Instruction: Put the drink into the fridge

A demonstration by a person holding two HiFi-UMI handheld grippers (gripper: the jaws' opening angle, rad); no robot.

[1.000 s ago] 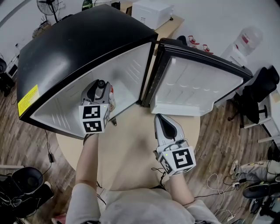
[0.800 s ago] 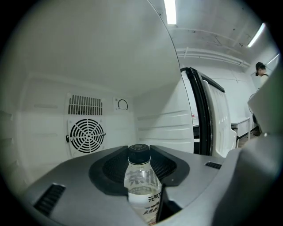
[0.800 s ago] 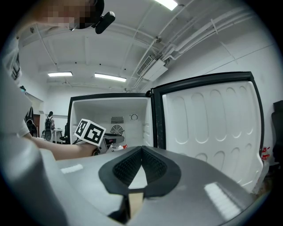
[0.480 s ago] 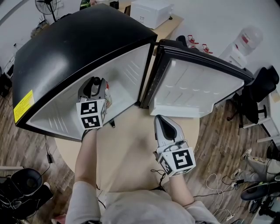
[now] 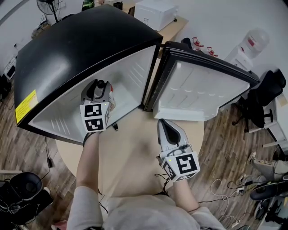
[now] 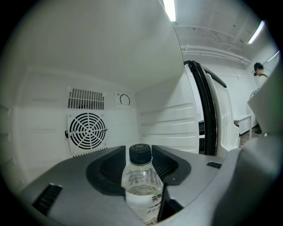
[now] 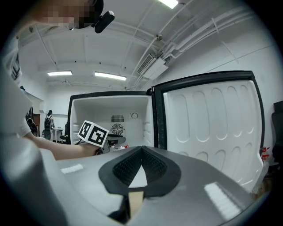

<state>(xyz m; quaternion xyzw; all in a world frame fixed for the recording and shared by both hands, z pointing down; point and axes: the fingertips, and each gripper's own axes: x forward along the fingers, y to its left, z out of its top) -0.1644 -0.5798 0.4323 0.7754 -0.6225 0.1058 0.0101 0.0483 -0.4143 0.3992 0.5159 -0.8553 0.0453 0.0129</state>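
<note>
The drink, a clear bottle with a black cap (image 6: 141, 181), stands upright inside the black fridge (image 5: 81, 45), whose white door (image 5: 202, 90) hangs wide open. My left gripper (image 5: 100, 86) reaches into the fridge with the bottle (image 5: 111, 98) between its jaws. The jaws are opening, and a dark gap shows between the right jaw and the bottle. My right gripper (image 5: 165, 123) hovers outside over the round wooden table (image 5: 130, 157), shut and empty, pointing at the open door. In the right gripper view the left gripper's marker cube (image 7: 93, 133) shows inside the fridge.
The fridge's back wall carries a round fan grille (image 6: 88, 131) and a dial (image 6: 124, 99). A black office chair (image 5: 265, 94) stands to the right, a white box (image 5: 155, 11) behind the fridge, and cables lie on the wooden floor (image 5: 225, 148).
My left gripper has moved slightly up and left, deeper into the fridge with the bottle, then held still. The right gripper has hardly moved.
</note>
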